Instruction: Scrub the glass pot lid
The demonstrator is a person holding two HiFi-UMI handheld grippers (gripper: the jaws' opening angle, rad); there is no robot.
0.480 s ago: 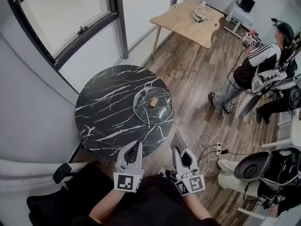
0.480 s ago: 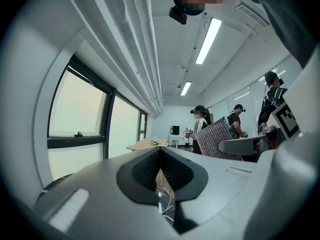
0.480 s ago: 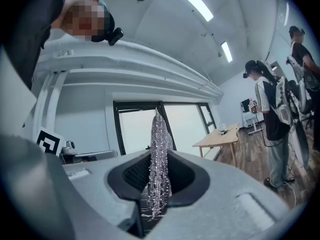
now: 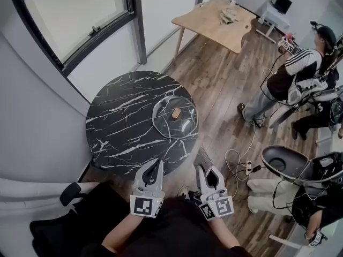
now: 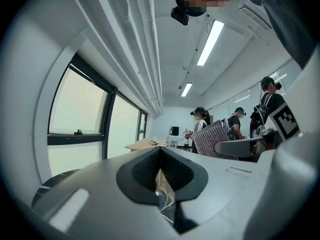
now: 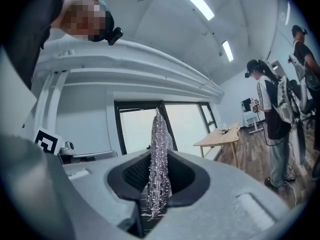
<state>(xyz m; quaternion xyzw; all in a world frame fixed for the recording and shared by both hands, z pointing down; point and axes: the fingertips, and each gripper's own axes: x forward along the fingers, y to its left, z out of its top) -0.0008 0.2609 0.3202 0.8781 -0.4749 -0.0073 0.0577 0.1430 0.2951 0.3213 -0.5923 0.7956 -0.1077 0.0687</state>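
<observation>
A round black marble table (image 4: 123,122) with white veins carries the task's thing: the clear glass pot lid (image 4: 182,123) with a brown knob lies flat on it, knob up. The lid sits on the table's right part, close to the rim.

Both grippers hover off the table's near edge, apart from the lid and touching nothing on the table. The left gripper (image 4: 155,166) is over the near rim. In the left gripper view its jaws (image 5: 160,156) are pressed together at the tips with nothing between them; only a thin slit below shows floor and a white cable.

The right gripper (image 4: 202,170) is just off the table's near right rim. Its jaws are clamped on a silver, glittery mesh scrubbing cloth (image 6: 159,134), which stands up out of them as a thin upright strip. In the head view the cloth (image 4: 202,157) points towards the table's rim.

Beyond the table's far side, a light wooden table (image 4: 211,20) stands on the plank floor, and a person in a striped jacket (image 4: 292,71) stands well to the table's right.
</observation>
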